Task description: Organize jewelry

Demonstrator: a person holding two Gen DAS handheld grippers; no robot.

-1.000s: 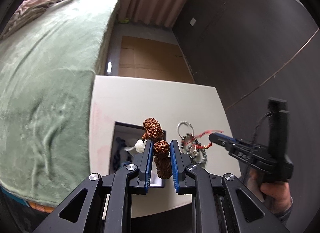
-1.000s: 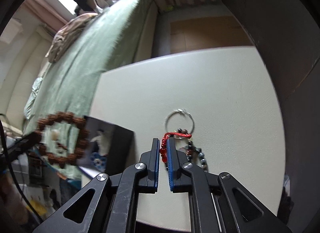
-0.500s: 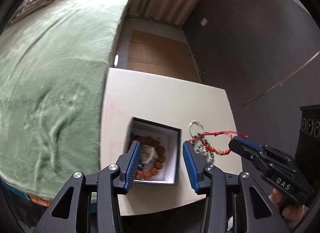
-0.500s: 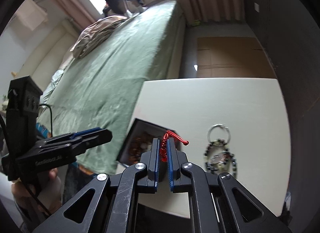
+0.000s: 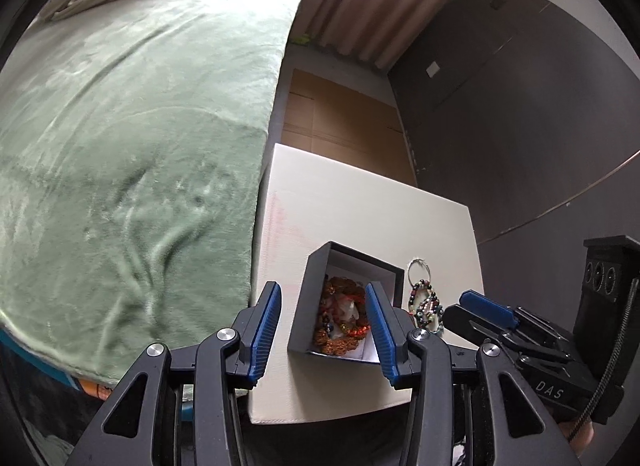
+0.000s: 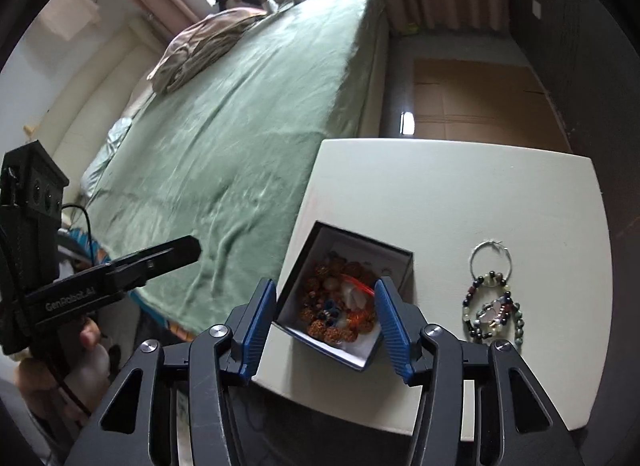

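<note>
Prob. a bedroom: green-blanketed bed point(image 5: 132, 137), curtains point(image 5: 360, 5), w/ bedside table point(image 5: 360, 209).

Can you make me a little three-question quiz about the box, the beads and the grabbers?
1. True or false: the left gripper is squeezing a bracelet.
2. Where do the brown beads lie? A) on the bed B) inside the black box C) on the floor
3. Fill in: the beaded bracelets outside the box lie on the white ______.

Key
1. False: its jaws are wide apart and empty, and so are the right gripper's.
2. B
3. table
</note>
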